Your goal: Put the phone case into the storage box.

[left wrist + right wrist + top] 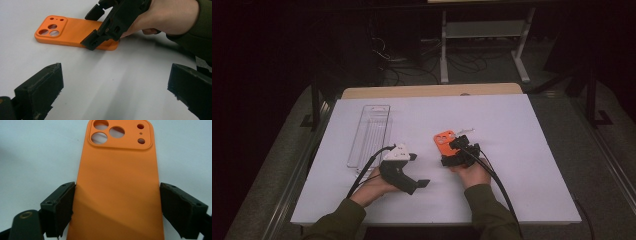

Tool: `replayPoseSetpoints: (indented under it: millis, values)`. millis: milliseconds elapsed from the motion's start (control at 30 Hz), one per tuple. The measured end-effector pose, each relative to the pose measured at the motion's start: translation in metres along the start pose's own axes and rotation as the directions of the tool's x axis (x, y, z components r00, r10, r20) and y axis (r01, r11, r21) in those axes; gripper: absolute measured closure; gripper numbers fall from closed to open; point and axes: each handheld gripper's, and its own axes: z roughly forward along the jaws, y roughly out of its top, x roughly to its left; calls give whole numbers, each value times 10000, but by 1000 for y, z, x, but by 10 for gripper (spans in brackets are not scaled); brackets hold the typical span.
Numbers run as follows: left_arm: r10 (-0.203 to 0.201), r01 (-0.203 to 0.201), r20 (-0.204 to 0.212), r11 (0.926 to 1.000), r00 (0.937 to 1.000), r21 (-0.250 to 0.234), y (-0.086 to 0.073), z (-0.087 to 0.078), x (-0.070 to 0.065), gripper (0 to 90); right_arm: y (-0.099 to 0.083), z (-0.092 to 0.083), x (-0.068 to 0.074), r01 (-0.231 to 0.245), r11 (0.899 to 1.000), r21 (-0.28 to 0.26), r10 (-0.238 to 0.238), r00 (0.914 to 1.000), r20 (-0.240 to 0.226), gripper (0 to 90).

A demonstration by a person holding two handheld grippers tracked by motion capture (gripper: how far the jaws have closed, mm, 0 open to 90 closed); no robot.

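We see an orange phone case (117, 185) lying flat on the white table (522, 165), back side up with its camera cut-outs at the far end, a little right of the middle of the tabletop and well in from every edge. The right gripper (116, 207) straddles the near half of the case: the left jaw touches the case's long edge and the right jaw sits right at the other edge, so the jaws close on the case across its width. In the left gripper view the same grip shows from the side, with the right hand (170, 17) behind the tool and the case (75, 32) resting on the table surface. The left gripper (115, 82) stands with its jaws wide apart and nothing between them, pointed across bare table toward the case and well apart from it. In the high view it (404, 172) rests near the front edge, left of centre. A clear plastic tray (371, 135) lies toward the left edge of the table, beyond the left hand (374, 190).
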Motion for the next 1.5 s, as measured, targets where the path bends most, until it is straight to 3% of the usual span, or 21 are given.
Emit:
replayPoseSetpoints:
  millis: [100, 233, 367, 633, 800, 1033, 1200, 1400, 1500]
  values:
    - [-1, 1, -7, 10000, 10000, -9, 0, 0, 0, 0, 1, -1, -3, 14, 10000, 35, -14, 9999, -111, 149]
    - [-18, 18, 3, 10000, 10000, 1, 0, 0, 0, 0, 2, -3, -7, -457, 9988, 178, 465, 9979, -443, 150]
    - [1, -1, 0, 10000, 10000, 5, 0, 0, 0, 0, 3, -7, -11, -586, 9981, 194, 597, 9965, -586, 150]
    - [-7, 7, -6, 10000, 10000, 49, 0, 2, 1, 0, 6, -16, -18, 23, 9996, 286, 2, 9963, -862, 151]
    - [-49, 49, -119, 10000, 9999, 2, 1, 2, 2, 0, 6, -26, -29, 359, 9991, 209, -338, 9950, -936, 152]
    - [-67, 68, -283, 10000, 9996, 36, 1, 2, 4, 0, 10, -37, -41, 420, 9990, 158, -394, 9896, -1385, 151]
    - [-59, 62, -203, 9999, 9998, 146, 1, 4, 3, 0, 13, -45, -47, 597, 9981, 145, -560, 9811, -1851, 151]
    - [-157, 160, -95, 9996, 9998, 235, 1, 6, 5, 0, 15, -51, -54, 1241, 9922, 104, -1192, 9706, -2093, 151]
    - [7, -7, 11, 9996, 10000, 272, 2, 7, 6, 0, 15, -55, -57, 1486, 9889, -62, -1460, 9617, -2319, 152]
